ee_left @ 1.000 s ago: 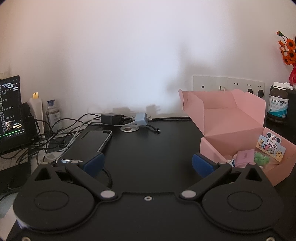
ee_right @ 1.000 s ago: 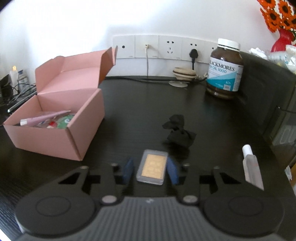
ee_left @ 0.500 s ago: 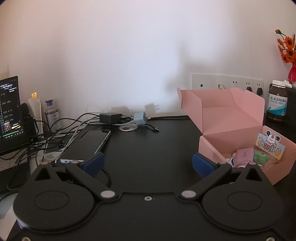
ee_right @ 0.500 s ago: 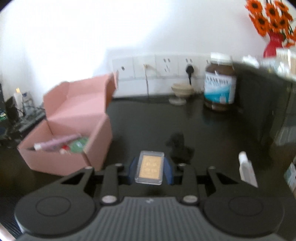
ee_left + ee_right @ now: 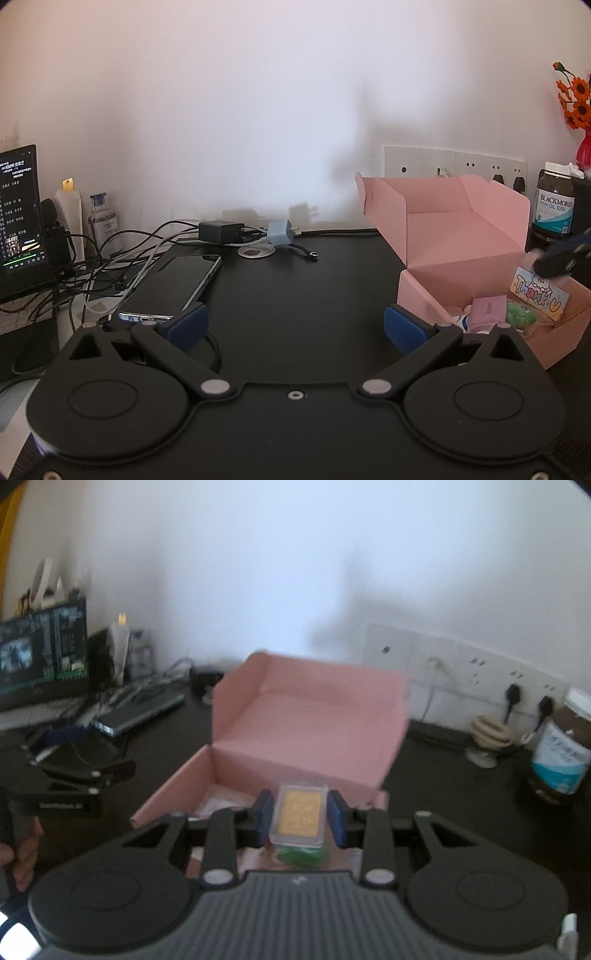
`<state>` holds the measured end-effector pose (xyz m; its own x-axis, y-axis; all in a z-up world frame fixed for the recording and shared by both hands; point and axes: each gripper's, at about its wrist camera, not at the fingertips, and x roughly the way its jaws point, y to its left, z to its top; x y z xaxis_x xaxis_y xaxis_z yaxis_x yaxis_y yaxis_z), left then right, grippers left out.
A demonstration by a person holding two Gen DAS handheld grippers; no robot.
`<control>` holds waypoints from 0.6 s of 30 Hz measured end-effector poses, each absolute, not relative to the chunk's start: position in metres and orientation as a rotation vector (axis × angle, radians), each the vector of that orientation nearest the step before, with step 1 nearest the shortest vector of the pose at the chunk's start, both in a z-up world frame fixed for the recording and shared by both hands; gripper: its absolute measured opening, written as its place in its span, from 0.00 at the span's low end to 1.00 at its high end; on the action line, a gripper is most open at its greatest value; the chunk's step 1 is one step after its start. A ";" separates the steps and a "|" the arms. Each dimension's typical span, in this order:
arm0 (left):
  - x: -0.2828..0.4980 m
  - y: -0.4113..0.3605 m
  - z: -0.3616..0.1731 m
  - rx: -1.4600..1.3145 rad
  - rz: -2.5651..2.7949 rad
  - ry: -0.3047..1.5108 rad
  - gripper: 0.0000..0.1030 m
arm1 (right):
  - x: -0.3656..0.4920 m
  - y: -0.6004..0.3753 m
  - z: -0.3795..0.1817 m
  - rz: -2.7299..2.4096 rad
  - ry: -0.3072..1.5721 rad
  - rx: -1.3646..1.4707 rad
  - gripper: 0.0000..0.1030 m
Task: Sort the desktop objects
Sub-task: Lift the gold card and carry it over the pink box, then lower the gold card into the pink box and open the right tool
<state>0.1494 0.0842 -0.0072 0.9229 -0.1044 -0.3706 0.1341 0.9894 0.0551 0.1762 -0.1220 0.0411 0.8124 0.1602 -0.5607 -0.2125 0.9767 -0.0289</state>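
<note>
My right gripper (image 5: 300,818) is shut on a small clear case with a gold card inside (image 5: 299,814), and it hangs over the open pink cardboard box (image 5: 306,716). In the left wrist view the same pink box (image 5: 458,236) stands at the right, holding a pink packet (image 5: 488,311), a green toy (image 5: 519,314) and a "Thank U" card (image 5: 538,297). The tip of the right gripper (image 5: 563,254) shows blurred over the box's far right side. My left gripper (image 5: 295,326) is open above bare black desk, to the left of the box.
A phone (image 5: 173,286), chargers (image 5: 221,232) and tangled cables lie at the back left beside a lit screen (image 5: 20,218). A brown supplement bottle (image 5: 554,201) and wall sockets (image 5: 454,162) sit behind the box. A hand (image 5: 22,853) holds the left gripper (image 5: 70,775).
The right gripper, still holding the clear case, rose from the desk and swung left until it is over the pink box. The left gripper stayed put and open.
</note>
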 end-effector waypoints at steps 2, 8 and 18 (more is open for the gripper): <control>0.149 0.084 -0.007 0.082 -0.127 0.376 1.00 | 0.187 -0.113 0.032 0.184 0.641 -0.086 0.30; 0.150 0.084 -0.008 0.081 -0.127 0.381 1.00 | 0.203 -0.108 0.013 0.103 0.727 -0.103 0.30; 0.151 0.084 -0.008 0.075 -0.126 0.387 1.00 | 0.209 -0.110 0.002 0.125 0.763 -0.098 0.30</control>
